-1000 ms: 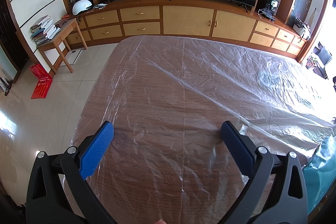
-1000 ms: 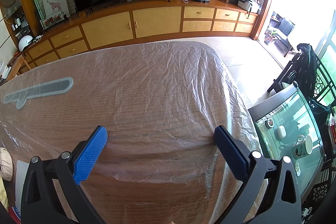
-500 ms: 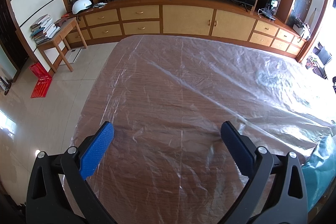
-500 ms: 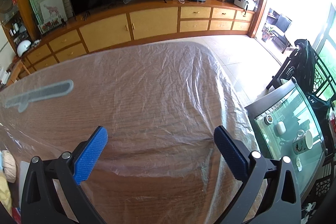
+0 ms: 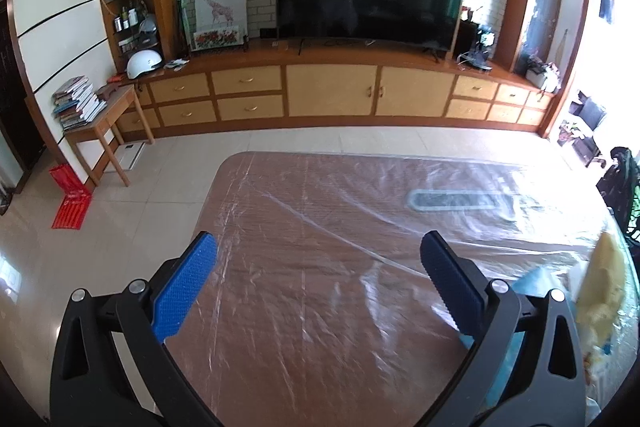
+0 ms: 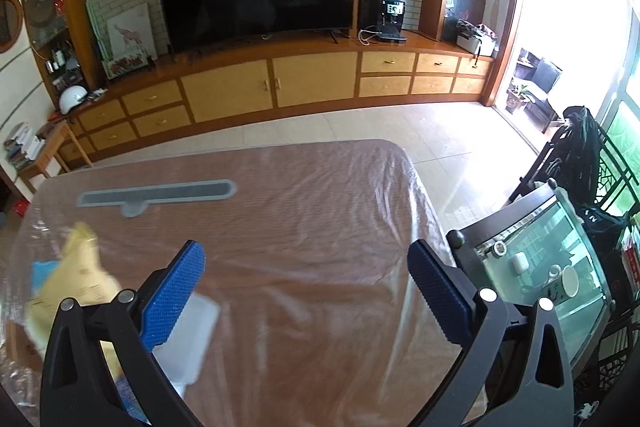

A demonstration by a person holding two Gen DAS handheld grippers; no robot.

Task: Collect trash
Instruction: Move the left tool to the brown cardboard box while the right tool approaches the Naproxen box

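My left gripper (image 5: 318,279) is open and empty above the plastic-covered wooden table (image 5: 304,327). Yellow crumpled packaging (image 5: 604,287) and a blue sheet (image 5: 532,279) lie at the right edge of the left wrist view. My right gripper (image 6: 306,287) is open and empty over the same table (image 6: 320,227). In the right wrist view the yellow packaging (image 6: 76,279) lies to the left of the left finger, with a white plastic tray (image 6: 192,331) just behind that finger and a bit of blue sheet (image 6: 42,273) beside it.
A grey slot insert (image 6: 156,193) is set in the tabletop. A glass-topped side table (image 6: 540,279) with cups stands to the right. A TV cabinet (image 5: 332,91) lines the far wall. A small wooden desk with books (image 5: 100,123) stands left.
Both grippers have pulled back and tilted up, so more of the room shows. Yellow packaging, blue sheet and white tray have come into view. Both jaws stay open.
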